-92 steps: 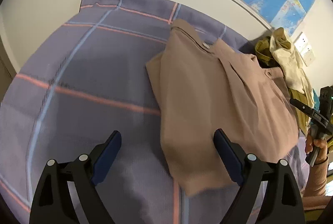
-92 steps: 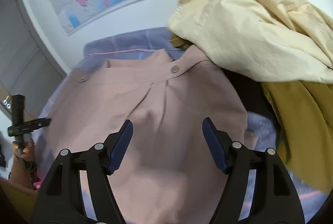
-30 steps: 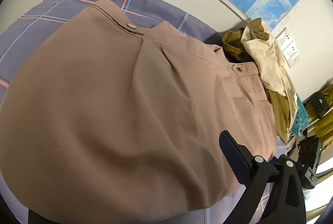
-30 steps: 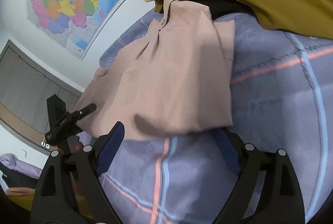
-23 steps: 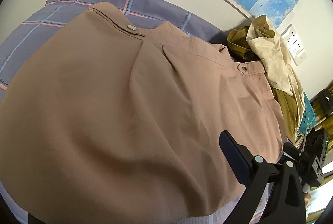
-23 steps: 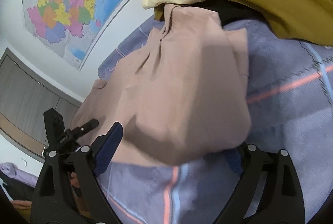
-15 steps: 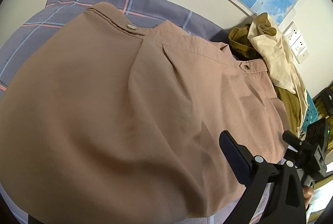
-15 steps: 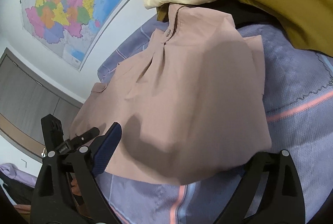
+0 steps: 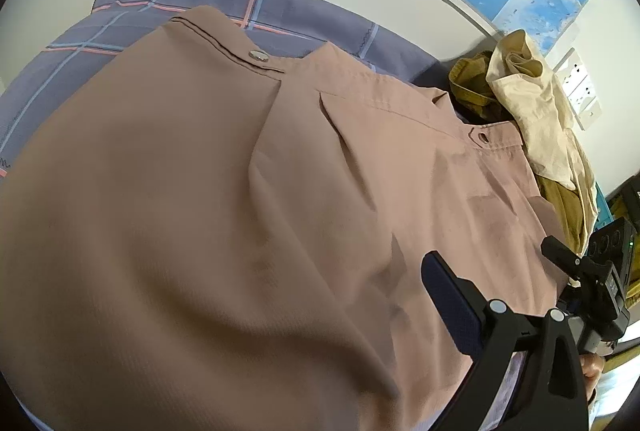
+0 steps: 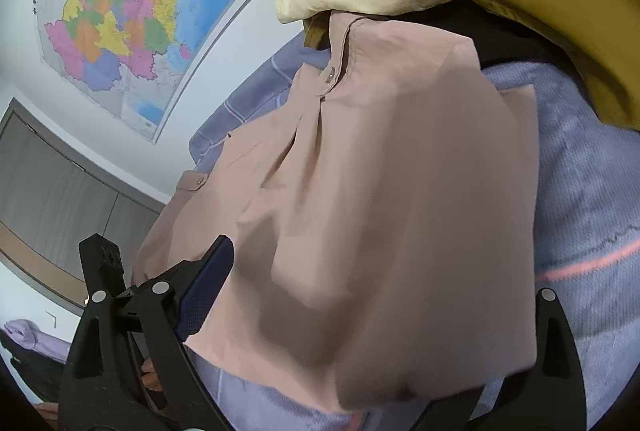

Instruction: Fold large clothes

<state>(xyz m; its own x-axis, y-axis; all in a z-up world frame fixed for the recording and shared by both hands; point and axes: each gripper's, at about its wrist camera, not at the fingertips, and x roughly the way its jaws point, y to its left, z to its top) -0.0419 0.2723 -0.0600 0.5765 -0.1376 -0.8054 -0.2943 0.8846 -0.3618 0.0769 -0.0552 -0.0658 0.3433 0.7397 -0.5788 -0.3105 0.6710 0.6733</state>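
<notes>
Smooth tan trousers (image 9: 248, 199), pleated and snap-buttoned, were spread across the centre over a ribbed plaid bedspread (image 9: 168, 3). Cloth was draped over the wide-spread left gripper (image 9: 248, 331) and right gripper (image 10: 360, 311); a grip could not be told.

Both grippers were the same build: black plastic frames with angular, branching arms. The left gripper (image 9: 280, 371) showed one finger (image 9: 452, 305) faced with a dark blue, finely dimpled pad, and two round silver screw heads sat in the black arm behind it. The right gripper (image 10: 360, 295) had a matching blue textured pad on its visible finger (image 10: 204, 289), with silver screw heads on each arm. From the left wrist view, the right unit's body was a black block with small round ports, a green light and a pale label. Little of the person showed.
</notes>
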